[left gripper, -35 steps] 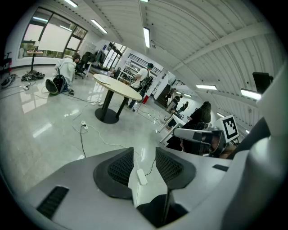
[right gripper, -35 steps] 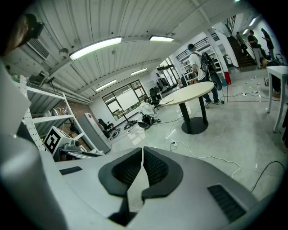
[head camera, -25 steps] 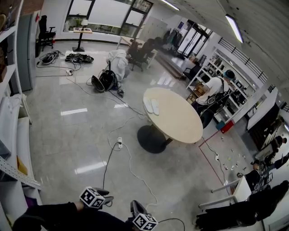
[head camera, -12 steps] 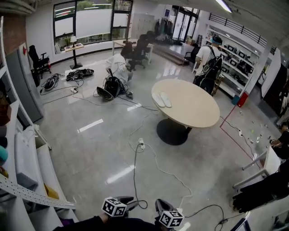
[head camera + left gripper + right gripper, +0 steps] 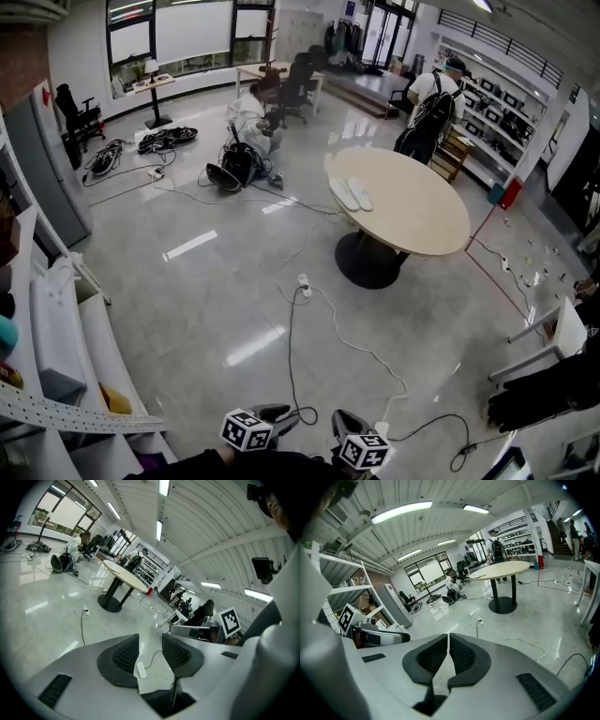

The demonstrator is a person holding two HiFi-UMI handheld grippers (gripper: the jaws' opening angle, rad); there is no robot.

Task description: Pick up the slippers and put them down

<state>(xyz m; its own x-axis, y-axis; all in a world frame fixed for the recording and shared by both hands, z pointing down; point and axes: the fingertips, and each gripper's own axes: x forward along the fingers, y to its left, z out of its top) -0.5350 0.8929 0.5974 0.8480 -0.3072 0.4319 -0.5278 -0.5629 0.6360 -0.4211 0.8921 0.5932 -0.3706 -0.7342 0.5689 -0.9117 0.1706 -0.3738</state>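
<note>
A pair of pale slippers (image 5: 352, 194) lies side by side on the left part of the round beige table (image 5: 417, 220), far across the floor from me. Both grippers are at the bottom edge of the head view, far from the table. My left gripper (image 5: 277, 412) has its jaws apart with nothing between them; in the left gripper view (image 5: 150, 651) only floor and a white cable plug show through the gap. My right gripper (image 5: 344, 420) is shut and empty, its pads together in the right gripper view (image 5: 448, 652). The table (image 5: 499, 568) stands ahead of it.
Cables run across the shiny floor, with a power strip (image 5: 304, 282) near the table's foot. White shelves (image 5: 56, 337) line the left. A person with a backpack (image 5: 431, 111) stands behind the table, another crouches by black bags (image 5: 231, 169). A white chair (image 5: 561, 330) is at the right.
The view has swung, so the table and slippers now sit further right and slightly nearer. Both grippers have shifted right along the bottom edge. The person with the backpack has walked behind the table.
</note>
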